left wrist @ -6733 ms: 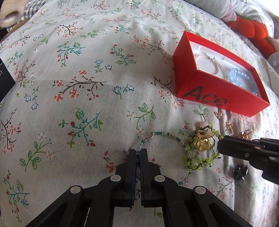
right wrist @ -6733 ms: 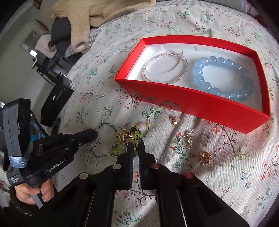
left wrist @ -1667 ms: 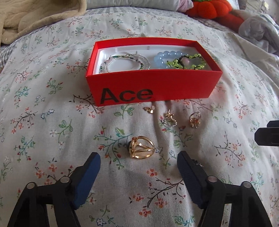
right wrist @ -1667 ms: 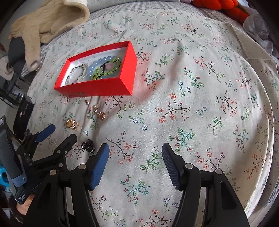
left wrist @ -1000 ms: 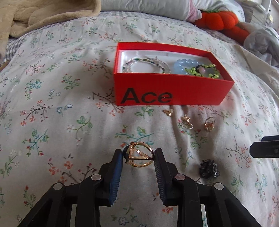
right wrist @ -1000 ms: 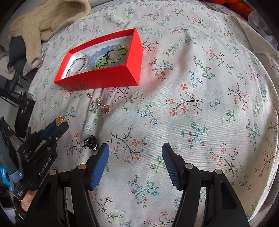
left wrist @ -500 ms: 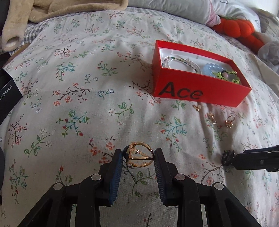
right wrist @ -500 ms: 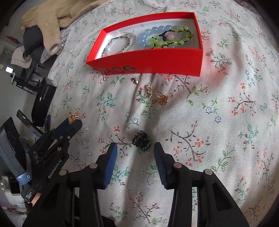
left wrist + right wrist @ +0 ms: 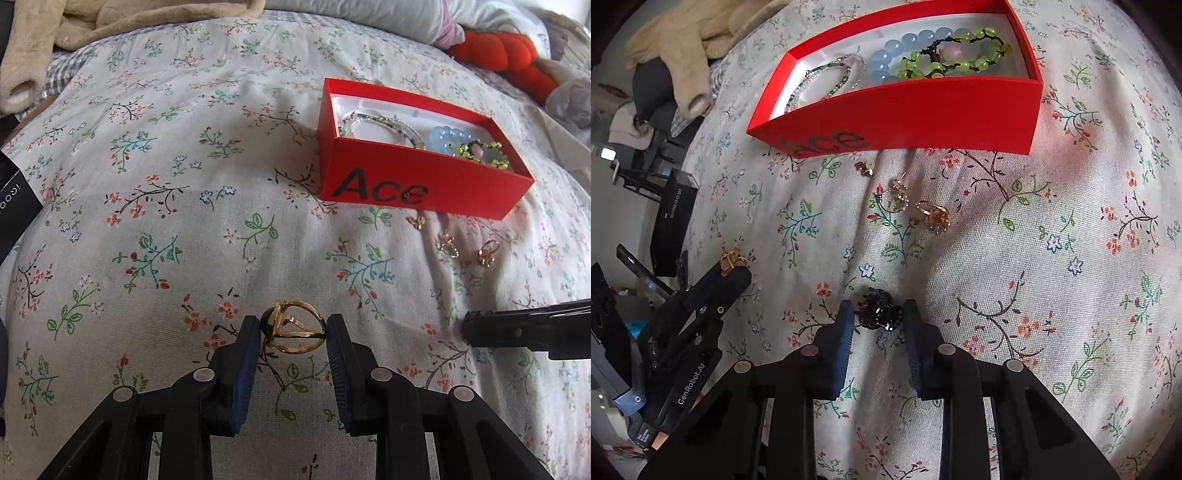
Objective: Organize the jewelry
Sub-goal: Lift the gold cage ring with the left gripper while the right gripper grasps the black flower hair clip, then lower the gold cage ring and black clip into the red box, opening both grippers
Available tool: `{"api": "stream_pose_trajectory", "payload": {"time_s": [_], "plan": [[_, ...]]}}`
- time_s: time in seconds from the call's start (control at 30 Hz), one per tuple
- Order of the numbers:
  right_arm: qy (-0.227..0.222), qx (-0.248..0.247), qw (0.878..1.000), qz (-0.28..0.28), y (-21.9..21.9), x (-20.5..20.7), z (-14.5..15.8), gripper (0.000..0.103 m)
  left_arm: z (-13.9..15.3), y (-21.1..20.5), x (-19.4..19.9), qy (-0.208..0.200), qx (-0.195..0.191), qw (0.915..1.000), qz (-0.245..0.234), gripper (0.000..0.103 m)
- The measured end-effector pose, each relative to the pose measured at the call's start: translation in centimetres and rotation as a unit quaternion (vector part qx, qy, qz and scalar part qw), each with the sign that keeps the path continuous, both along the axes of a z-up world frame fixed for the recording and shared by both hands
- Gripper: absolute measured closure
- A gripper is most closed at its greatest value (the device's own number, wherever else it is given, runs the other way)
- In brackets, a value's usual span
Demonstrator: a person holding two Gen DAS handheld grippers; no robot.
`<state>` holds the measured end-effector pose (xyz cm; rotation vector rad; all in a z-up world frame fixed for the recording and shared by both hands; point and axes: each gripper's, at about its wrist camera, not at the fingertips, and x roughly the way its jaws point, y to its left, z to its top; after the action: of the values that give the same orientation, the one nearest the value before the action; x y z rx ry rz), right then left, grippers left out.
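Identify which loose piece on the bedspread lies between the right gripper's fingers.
The black flower-shaped piece. It is dark, and lies between the right gripper's fingers; the three small gold pieces lie farther off, near the red box.

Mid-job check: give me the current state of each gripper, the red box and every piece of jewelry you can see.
left gripper: shut on the gold ring, held above the bedspread.
right gripper: jaws just closing around the black ornament, which lies on the bedspread.
red box: open, no lid.
beaded bracelets: inside the box.
three small gold pieces: loose on the bedspread, in front of the box.
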<state>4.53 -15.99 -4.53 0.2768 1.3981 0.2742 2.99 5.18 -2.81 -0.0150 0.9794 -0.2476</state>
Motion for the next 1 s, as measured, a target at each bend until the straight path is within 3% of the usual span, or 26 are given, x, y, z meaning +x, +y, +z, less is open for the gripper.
{"api": "stream_pose_trajectory", "payload": {"time_s": [0.47,1.0], "plan": [[-0.032,-0.007,0.999,-0.018,-1.4,-0.2,2.4,0.075,2.4,-0.6,-0.1,-0.023,0.003,0.9997,-0.001,0.073],[-0.162,-0.015,0.985,-0.058,-5.8,2.1,9.0,0.075,5.1,-3.9,3.1,-0.057,-0.016,0.9981,-0.017,0.073]]}}
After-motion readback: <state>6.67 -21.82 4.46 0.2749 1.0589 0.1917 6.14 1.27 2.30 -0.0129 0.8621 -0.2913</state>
